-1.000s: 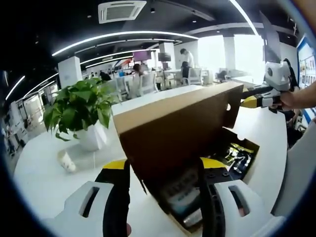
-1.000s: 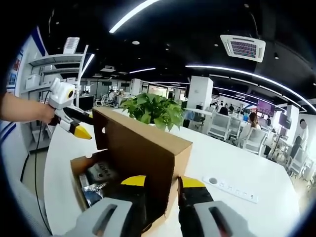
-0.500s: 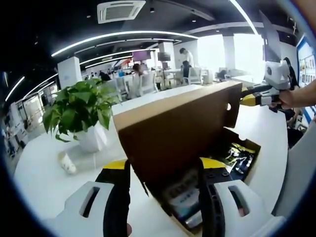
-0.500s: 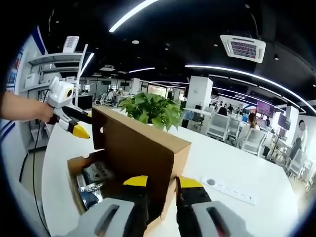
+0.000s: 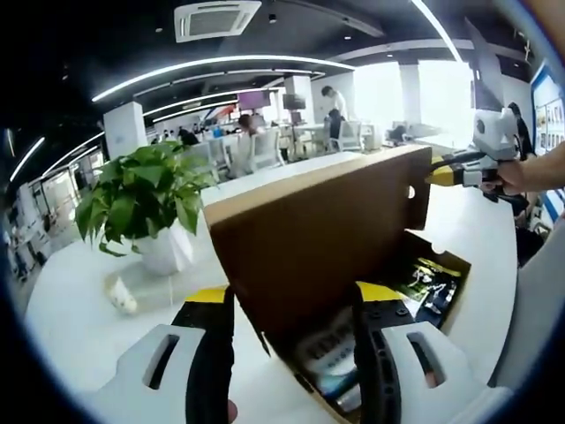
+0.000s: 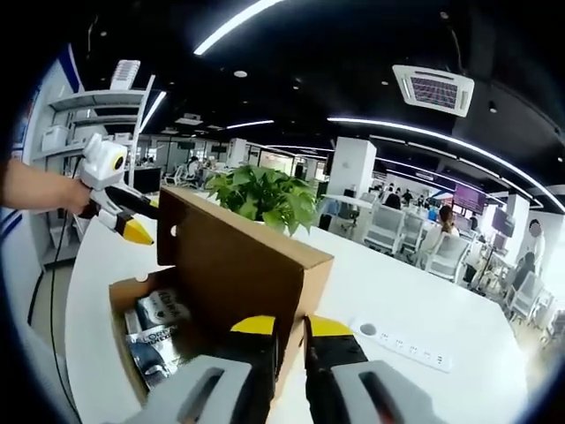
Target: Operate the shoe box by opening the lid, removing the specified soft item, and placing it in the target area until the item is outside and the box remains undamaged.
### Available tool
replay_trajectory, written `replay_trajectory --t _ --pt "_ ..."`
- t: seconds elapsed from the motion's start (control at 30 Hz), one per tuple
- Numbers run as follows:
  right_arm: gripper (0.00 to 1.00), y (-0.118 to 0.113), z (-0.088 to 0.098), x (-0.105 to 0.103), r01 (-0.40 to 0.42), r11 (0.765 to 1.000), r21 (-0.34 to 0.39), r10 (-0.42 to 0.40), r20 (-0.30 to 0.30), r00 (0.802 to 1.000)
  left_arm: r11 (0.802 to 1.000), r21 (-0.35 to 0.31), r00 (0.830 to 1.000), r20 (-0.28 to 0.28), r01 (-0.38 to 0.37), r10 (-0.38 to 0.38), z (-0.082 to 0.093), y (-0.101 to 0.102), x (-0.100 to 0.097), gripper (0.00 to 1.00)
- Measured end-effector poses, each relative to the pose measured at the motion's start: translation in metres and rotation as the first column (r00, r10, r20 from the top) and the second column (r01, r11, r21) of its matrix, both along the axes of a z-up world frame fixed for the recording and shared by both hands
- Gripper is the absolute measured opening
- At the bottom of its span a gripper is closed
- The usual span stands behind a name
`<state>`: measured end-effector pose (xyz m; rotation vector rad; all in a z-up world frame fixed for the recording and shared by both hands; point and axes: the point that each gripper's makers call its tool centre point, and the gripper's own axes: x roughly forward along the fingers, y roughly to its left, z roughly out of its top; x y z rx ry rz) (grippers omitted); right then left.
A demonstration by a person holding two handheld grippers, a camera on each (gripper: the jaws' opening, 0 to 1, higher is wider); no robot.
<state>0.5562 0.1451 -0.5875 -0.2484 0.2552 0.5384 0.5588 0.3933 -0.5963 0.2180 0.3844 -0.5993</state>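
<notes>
Both my grippers pinch the raised brown cardboard lid point(image 5: 309, 238) of the shoe box point(image 6: 132, 296) on the white table point(image 6: 415, 309)

Left gripper point(image 5: 287, 305) and right gripper point(image 6: 290, 329) clamp opposite ends; dark printed packets point(image 6: 159, 331) inside, writing unreadable

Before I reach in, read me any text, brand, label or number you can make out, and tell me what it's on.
No text can be read for certain.
Packets inside the shoe box: white lettering on a dark packet, too blurred to read.
Packet in the left gripper view: printed lettering, blurred.
Wall posters: too small to read.
Box lid: plain brown, no print seen.
</notes>
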Motion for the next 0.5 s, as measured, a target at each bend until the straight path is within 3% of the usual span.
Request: replay_trajectory --t 0.37,0.5 --pt "0.01 -0.003 0.000 0.008 0.013 1.000 0.000 -0.013 0.007 1.000 1.000 -0.007 1.000 0.001 -0.006 0.006 -0.001 0.001 0.006 0.51" --pt "0.01 -0.003 0.000 0.008 0.016 1.000 0.001 -0.016 0.008 1.000 1.000 0.000 1.000 0.005 -0.030 0.030 -0.001 0.005 0.013 0.44"
